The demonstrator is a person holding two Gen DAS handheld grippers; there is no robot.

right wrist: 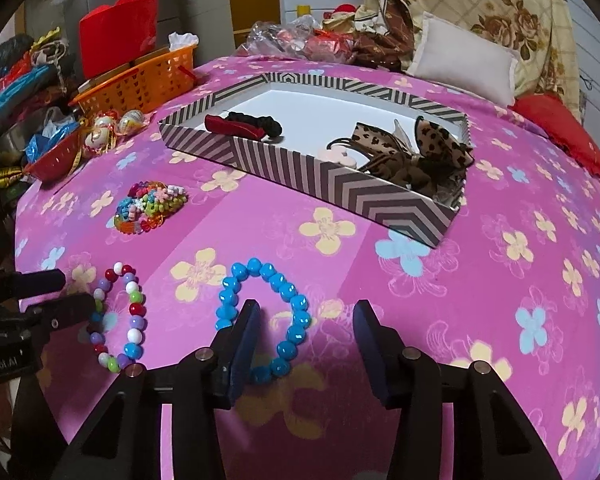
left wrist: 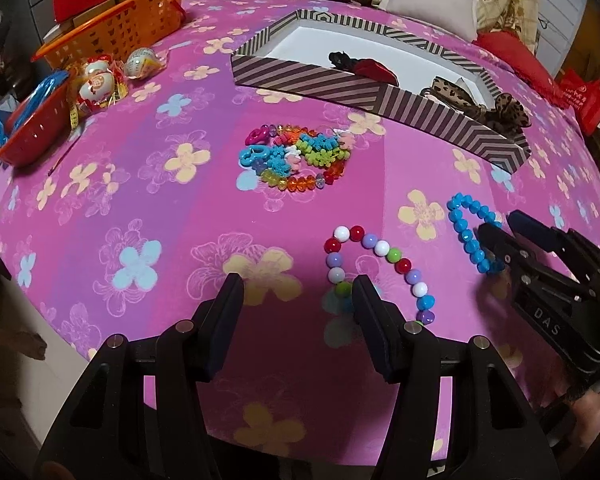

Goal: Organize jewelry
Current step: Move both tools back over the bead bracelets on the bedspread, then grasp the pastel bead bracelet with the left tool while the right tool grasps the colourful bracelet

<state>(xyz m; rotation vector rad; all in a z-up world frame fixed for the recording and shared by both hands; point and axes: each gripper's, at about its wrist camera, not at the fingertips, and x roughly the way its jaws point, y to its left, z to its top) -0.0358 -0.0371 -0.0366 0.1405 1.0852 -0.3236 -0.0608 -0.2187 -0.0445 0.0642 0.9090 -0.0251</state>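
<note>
Left gripper (left wrist: 298, 294): jaws wide and empty, tilted down at the pink flowered cloth (left wrist: 140, 200).
Multicoloured bead bracelet (left wrist: 380, 268): flat on the cloth, off to the right of the left jaws' gap; the right finger (left wrist: 366, 300) stands inside the loop, the left finger on bare cloth. Its long axis runs away from the gripper.
Pile of bright bead bracelets (left wrist: 296, 156): well ahead of the left jaws, untouched.
Blue bead bracelet (right wrist: 260, 316): flat, long axis pointing away from the right gripper (right wrist: 306, 320); the left finger (right wrist: 246, 328) sits inside the loop and the loop's right strand lies between the jaws.
Right gripper: jaws partly open, pads not pressing on anything I can see (no earlier look to compare).
Striped box (right wrist: 340, 184): far ahead of both, already holding hair ties and a leopard bow (right wrist: 420, 148).
Nearer hand: each gripper has its own bracelet; the right looks better lined up.
</note>
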